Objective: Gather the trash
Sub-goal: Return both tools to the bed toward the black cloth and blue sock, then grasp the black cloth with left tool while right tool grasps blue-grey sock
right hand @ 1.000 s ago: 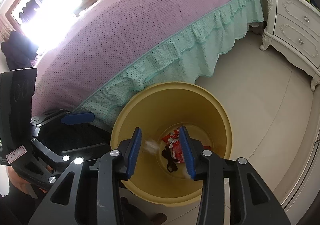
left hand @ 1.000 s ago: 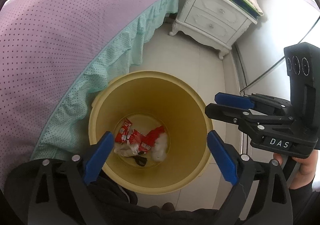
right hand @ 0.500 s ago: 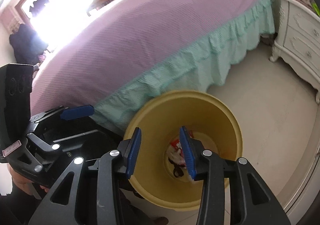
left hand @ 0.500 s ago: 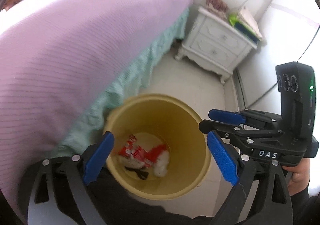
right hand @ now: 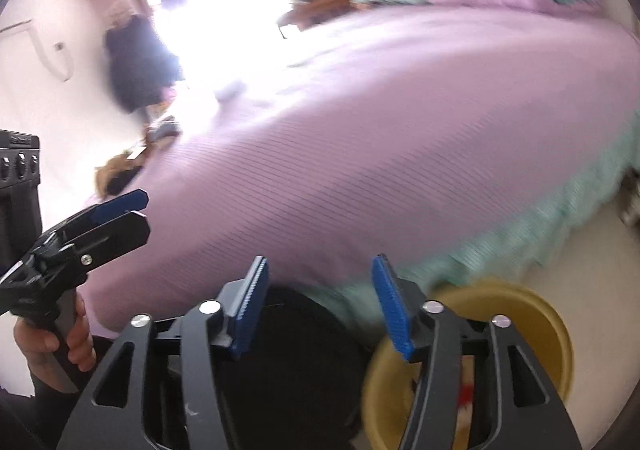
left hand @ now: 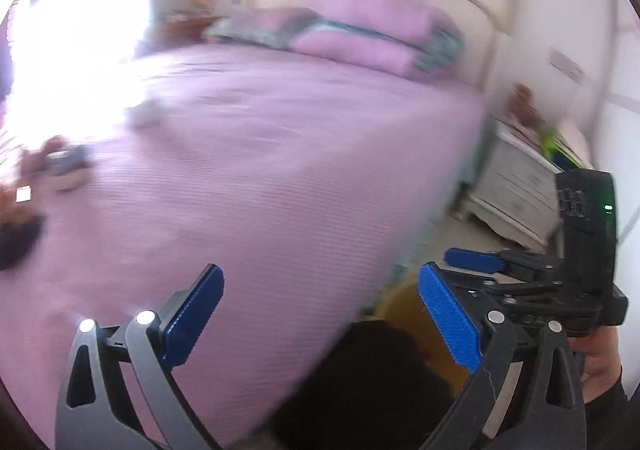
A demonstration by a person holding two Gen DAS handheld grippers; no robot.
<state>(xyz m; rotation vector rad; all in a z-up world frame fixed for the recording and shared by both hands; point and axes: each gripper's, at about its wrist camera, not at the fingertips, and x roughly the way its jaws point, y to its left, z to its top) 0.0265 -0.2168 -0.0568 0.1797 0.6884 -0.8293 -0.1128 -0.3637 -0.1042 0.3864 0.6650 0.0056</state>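
Note:
Both views are blurred by motion. The yellow trash bin (right hand: 532,326) stands on the floor beside the bed, low right in the right wrist view, with red and white wrappers (right hand: 466,394) inside; a sliver of the bin (left hand: 400,302) shows in the left wrist view. My left gripper (left hand: 320,314) is open and empty, raised over the edge of the purple bed (left hand: 260,154). My right gripper (right hand: 320,302) is open and empty, above the bin's left side. Several small objects (left hand: 64,166) lie at the bed's far left, too blurred to name.
Purple pillows (left hand: 360,30) lie at the headboard. A white nightstand (left hand: 516,190) stands right of the bed. The bed has a green frill (right hand: 540,226) along its side. A bright window (right hand: 224,10) is at the back. A dark garment (right hand: 136,58) hangs by it.
Both grippers have lifted and tilted up from over the bin to face the bed. The bin has dropped to the bottom of both views. The right gripper's jaws have opened wider.

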